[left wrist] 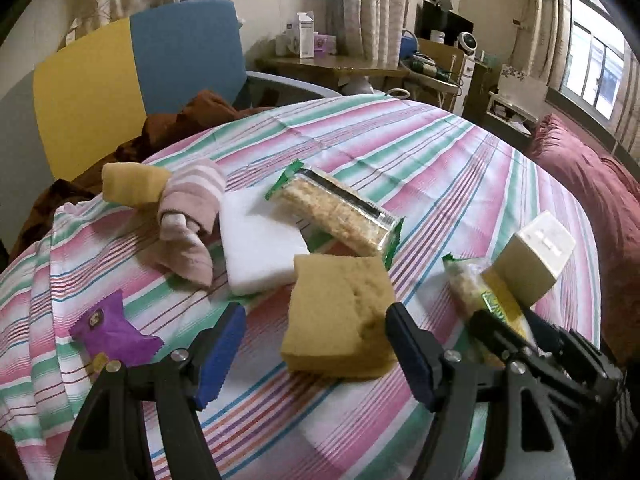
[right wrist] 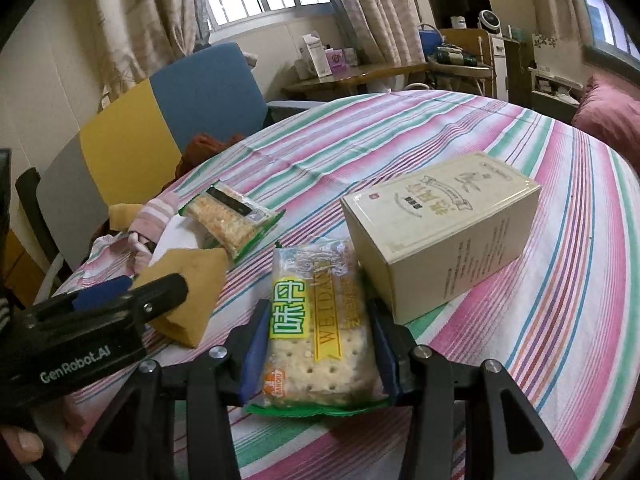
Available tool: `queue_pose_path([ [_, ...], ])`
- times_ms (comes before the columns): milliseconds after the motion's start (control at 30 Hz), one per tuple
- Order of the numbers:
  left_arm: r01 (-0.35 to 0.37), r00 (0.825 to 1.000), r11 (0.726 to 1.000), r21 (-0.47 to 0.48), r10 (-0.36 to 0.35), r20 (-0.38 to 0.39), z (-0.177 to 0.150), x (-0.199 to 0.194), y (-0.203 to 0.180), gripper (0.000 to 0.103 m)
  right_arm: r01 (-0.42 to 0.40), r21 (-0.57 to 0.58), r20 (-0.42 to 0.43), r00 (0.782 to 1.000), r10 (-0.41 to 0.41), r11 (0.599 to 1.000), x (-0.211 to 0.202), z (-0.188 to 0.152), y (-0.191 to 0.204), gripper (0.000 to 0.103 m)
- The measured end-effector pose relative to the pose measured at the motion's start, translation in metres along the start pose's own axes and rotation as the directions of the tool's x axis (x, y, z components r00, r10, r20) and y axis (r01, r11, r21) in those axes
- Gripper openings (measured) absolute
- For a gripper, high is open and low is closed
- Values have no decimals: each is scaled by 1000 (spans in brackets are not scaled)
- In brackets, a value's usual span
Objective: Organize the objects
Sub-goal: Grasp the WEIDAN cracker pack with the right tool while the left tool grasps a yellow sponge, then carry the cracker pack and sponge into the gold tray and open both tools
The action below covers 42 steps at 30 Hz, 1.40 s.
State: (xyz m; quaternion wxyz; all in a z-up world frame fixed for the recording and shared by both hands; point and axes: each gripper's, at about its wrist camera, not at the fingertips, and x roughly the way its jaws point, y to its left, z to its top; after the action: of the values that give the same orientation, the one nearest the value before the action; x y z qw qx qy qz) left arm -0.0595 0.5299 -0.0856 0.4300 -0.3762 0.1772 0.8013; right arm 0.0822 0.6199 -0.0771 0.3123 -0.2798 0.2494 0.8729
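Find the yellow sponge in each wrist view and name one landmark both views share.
Left wrist view: the yellow sponge lies low and centre, between the open left tool's fingers.
Right wrist view: the sponge sits at lower left, partly behind the left tool.
Shared landmark: the cream box.

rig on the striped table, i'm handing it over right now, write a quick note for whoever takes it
Right gripper: shut on the clear-wrapped cracker packet with yellow label, beside the cream cardboard box.
Left gripper: open, holding nothing, around the near end of the tan rectangular sponge.
On the striped tablecloth: second green-edged cracker packet lying on a white foam block, rolled pink striped towel, purple snack sachet.
Done: nothing visibly grouped.
Left: place the crackers, sort the rest.
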Motion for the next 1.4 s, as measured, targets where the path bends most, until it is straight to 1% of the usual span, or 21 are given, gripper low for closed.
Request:
queue_pose_path([
  [67,28,1000,1000,-1,-28,-7,1,2,-4,74,-1,13,3,1000,1,1000,-1,0,-3,48],
  [100,52,999,999,-3,-52,-13,2,3,-7,71,1,12,3,1000,-1,1000,-1,0,-2,48],
  [167,62,998,998,-18,-62,-22,2,8,-8,70,6,9,3,1000,-6,1000,-1,0,-2,48],
  [200,84,996,996,-43,-85,-33,2,11,-6,70,1,14,3,1000,-1,1000,-1,0,-3,48],
  [233,120,991,989,-84,-125,-47,0,15,-1,70,-6,20,5,1000,6,1000,-1,0,-4,48],
  [267,161,985,979,-128,-168,-47,-2,18,4,66,-8,23,6,1000,8,1000,-1,0,-5,48],
  [333,203,978,968,-149,-208,-21,-6,15,8,45,-5,19,5,1000,5,1000,-1,0,-5,48],
  [367,218,975,964,-150,-223,-13,-8,12,8,44,-4,17,6,1000,4,1000,-1,0,-5,48],
  [433,199,980,970,-141,-200,4,-12,6,6,40,-4,17,6,1000,4,1000,-1,-1,-5,48],
  [467,190,982,971,-144,-190,16,-14,3,7,39,-1,15,6,1000,1,1000,-1,-1,-4,48],
  [533,151,988,972,-177,-145,49,-21,-6,12,37,9,4,6,1000,-9,1000,-1,-1,-3,48],
  [600,112,992,964,-240,-92,91,-29,-16,24,37,25,-10,7,1000,-25,1000,-2,-1,0,48],
  [667,87,993,955,-285,-59,104,-37,-22,34,37,44,-27,8,999,-44,999,-2,-1,4,48],
  [733,74,994,945,-320,-42,106,-47,-28,41,37,72,-49,13,997,-72,996,-3,-2,8,48],
  [833,62,993,939,-337,-26,112,-56,-35,48,37,82,-78,23,997,-80,994,-5,-2,14,48],
  [1000,43,992,944,-327,0,129,-83,-59,47,37,60,-180,66,997,-48,982,-15,-6,35,48],
  [1100,27,989,951,-307,19,146,-99,-76,43,37,43,-267,91,996,-20,963,-25,-14,54,48],
  [1267,31,986,948,-316,24,167,-123,-95,45,37,33,-354,91,996,0,935,-34,-29,76,48],
  [1367,37,982,955,-295,20,187,-135,-106,45,37,22,-393,94,995,16,919,-42,-40,85,48],
  [1400,26,981,961,-277,29,190,-139,-110,44,36,14,-400,92,995,24,917,-44,-42,87,48],
])
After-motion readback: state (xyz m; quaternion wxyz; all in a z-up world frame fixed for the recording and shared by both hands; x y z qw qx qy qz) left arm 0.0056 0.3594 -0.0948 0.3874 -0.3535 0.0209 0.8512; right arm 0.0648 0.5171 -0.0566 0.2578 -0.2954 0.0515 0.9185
